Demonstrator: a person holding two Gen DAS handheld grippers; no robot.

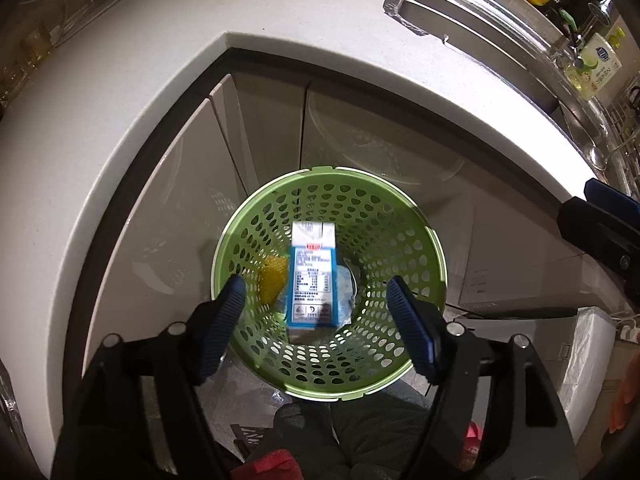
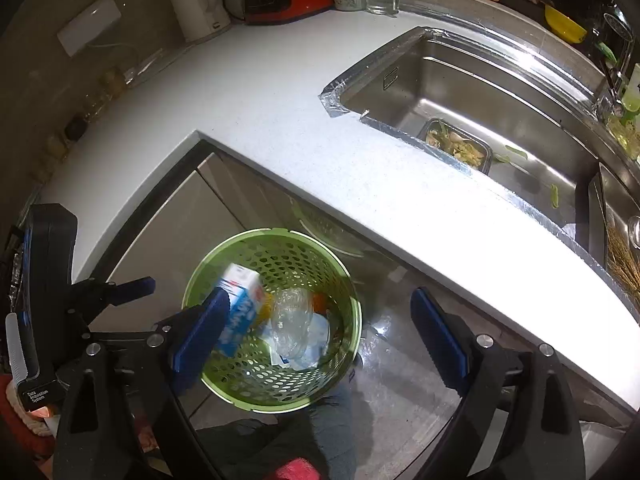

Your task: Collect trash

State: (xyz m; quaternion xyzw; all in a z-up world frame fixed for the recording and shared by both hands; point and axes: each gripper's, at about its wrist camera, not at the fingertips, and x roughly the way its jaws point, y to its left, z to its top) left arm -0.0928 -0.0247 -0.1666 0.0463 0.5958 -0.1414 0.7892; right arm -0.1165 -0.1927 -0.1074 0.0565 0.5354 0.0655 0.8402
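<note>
Both grippers — left gripper (image 1: 316, 328) and right gripper (image 2: 320, 336) — are hanging spread and empty, the milk carton (image 1: 311, 276) dropping into the green basket (image 1: 404, 216) — more trash probably needs finding next.

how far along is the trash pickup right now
Done: a blue and white carton, a clear plastic bottle and a yellow scrap lie in the green basket on the floor. In hand: nothing; the left gripper and right gripper hang open above it. Left: the white counter shows no loose trash; only food scraps in the sink remain.

"Data Acquisition System" on left gripper (image 2: 132, 286).
</note>
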